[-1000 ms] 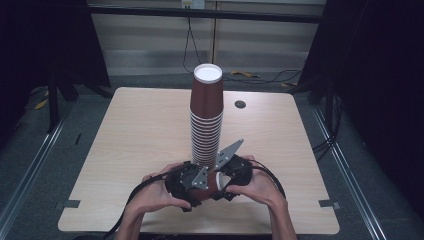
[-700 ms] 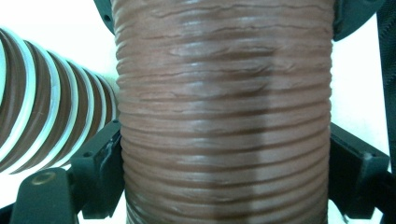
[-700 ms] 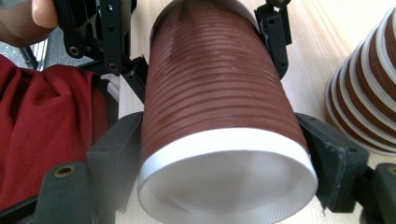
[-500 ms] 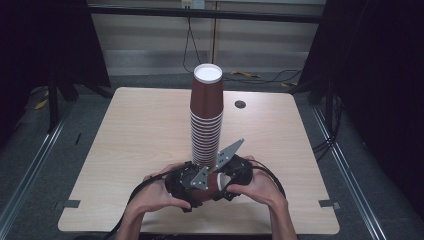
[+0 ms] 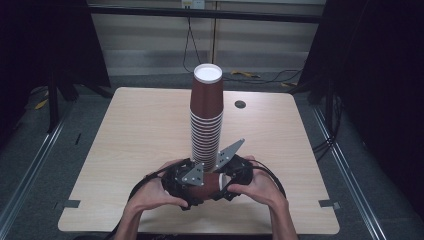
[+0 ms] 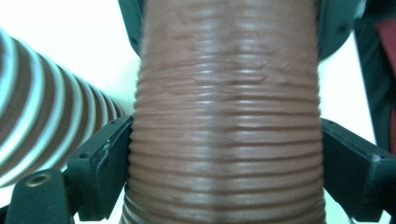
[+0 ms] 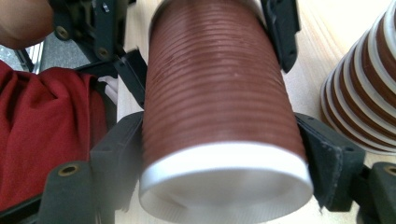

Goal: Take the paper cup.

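- Right now the left gripper (image 5: 192, 186) has a ribbed brown cup (image 5: 206, 186) lying sideways between its jaws; its jaws have just been opening, and in the left gripper view the cup (image 6: 226, 126) sits between the black fingers (image 6: 100, 163), which stand at its sides, seemingly letting go rather than squeezing.
- Just beyond that gripper's tips, off to one side, stands the tall cup stack (image 5: 206, 120), upside down on the table (image 5: 125, 140), its white rims showing at the edge of the left gripper view (image 6: 37, 126).
- Moving across, the right gripper (image 5: 231, 176) meets the same cup from the other end; in the right gripper view the cup (image 7: 219, 107) shows its white end, and both pads (image 7: 322, 163) sit flush against its wall, so it looks clamped.
- My read: this is a hand-over, the cup passing from left tongs to right, beside the stack.
- Next move calls for the left jaws to clear the ribs fully before the right hand lifts away, with a gentle hold since thin paper walls will buckle.
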The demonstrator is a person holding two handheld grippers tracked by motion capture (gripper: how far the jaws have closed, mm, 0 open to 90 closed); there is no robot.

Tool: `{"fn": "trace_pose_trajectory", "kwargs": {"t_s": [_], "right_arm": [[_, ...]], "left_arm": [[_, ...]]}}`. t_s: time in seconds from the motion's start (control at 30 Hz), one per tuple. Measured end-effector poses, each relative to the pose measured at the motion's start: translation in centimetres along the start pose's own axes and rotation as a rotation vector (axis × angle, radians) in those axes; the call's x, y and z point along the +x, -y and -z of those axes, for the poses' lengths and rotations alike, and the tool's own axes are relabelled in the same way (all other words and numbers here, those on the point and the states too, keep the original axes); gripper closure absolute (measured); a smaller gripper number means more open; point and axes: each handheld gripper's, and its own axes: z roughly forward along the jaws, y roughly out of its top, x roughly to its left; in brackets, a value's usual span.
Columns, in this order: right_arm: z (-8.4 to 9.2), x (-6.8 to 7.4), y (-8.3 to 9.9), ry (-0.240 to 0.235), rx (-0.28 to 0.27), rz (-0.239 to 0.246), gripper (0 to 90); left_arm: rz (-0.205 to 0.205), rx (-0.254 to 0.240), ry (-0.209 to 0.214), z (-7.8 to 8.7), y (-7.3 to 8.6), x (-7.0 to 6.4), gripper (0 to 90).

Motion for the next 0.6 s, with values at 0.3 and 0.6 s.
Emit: {"fn": "trace_pose_trajectory", "kwargs": {"t_s": [0.3, 0.6], "right_arm": [[0.5, 0.23, 0.01, 0.013, -0.029, 0.014, 23.6], [0.41, 0.14, 0.19, 0.003, -0.031, 0.012, 23.6]], "left_arm": [[-0.007, -0.064, -0.013, 0.62, 0.28, 0.01, 13.3], [0.004, -0.166, 0.002, 1.12, 0.92, 0.28, 13.3]]}}
